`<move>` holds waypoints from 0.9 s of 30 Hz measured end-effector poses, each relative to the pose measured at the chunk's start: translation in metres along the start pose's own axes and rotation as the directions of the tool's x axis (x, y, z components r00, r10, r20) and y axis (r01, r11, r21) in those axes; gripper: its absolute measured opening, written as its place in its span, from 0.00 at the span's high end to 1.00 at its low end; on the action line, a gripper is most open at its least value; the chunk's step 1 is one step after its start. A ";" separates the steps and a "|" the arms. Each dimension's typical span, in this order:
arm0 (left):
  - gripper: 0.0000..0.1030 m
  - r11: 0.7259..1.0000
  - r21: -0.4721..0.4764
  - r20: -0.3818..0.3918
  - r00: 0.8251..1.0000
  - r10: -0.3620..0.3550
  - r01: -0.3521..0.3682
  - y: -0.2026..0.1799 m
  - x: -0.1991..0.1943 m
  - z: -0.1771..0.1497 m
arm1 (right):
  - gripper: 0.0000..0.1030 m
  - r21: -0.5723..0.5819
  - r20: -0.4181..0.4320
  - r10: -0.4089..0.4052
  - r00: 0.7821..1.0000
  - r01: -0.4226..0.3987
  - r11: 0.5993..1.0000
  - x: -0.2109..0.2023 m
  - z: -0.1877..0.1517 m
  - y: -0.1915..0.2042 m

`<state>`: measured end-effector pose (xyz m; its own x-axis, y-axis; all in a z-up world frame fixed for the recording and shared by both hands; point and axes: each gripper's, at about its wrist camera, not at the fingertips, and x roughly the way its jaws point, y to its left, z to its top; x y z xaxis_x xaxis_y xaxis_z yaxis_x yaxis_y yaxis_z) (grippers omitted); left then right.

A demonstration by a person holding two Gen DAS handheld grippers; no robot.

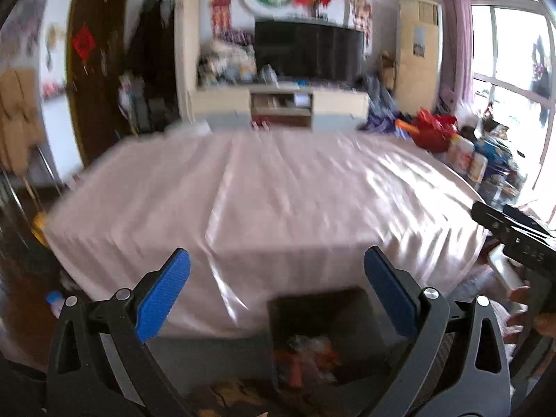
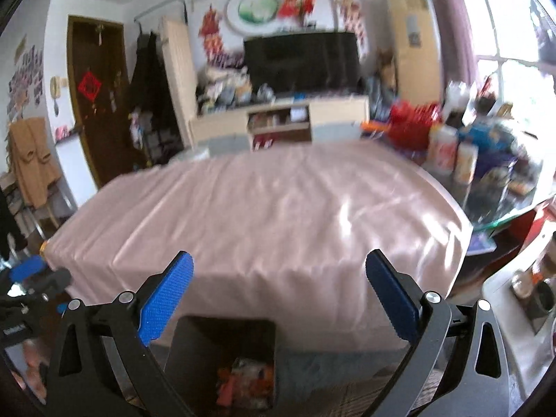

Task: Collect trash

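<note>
A dark bin (image 1: 333, 316) stands on the floor against the near side of the table, with orange and clear wrappers (image 1: 305, 358) inside. It also shows in the right wrist view (image 2: 222, 344), its trash (image 2: 246, 378) at the bottom. My left gripper (image 1: 276, 278) is open and empty, held above the bin. My right gripper (image 2: 279, 279) is open and empty, above and right of the bin. The table (image 1: 264, 191) is covered by a pink cloth (image 2: 264, 208). Both views are blurred.
Red basket, bottles and clutter (image 2: 451, 146) crowd the table's far right. A TV stand (image 1: 281, 104) stands behind the table. The other gripper shows at the right edge (image 1: 521, 239) and at the left edge (image 2: 27, 278). A white side surface with jars (image 2: 528, 285) is at right.
</note>
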<state>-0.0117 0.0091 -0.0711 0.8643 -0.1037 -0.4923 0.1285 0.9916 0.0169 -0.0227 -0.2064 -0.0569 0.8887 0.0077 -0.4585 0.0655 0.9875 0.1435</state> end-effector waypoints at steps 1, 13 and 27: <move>0.08 1.000 0.006 0.026 0.999 0.021 -0.021 -0.001 -0.008 0.007 | 0.03 -0.001 0.019 -0.003 1.000 0.003 1.000 -0.006 0.003 -0.001; 0.08 0.996 -0.064 0.120 0.991 0.066 -0.058 0.000 -0.047 0.037 | 0.03 -0.023 0.167 -0.068 0.984 0.073 0.997 -0.060 0.024 -0.001; 0.08 0.995 -0.055 0.132 0.987 0.089 -0.083 -0.006 -0.051 0.028 | 0.03 -0.019 0.176 -0.071 0.982 0.075 0.997 -0.069 0.024 -0.003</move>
<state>-0.0433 0.0063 -0.0221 0.9289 -0.0239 -0.3697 0.0296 0.9995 0.0098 -0.0733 -0.2141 -0.0042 0.9477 -0.0902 -0.3062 0.1237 0.9881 0.0916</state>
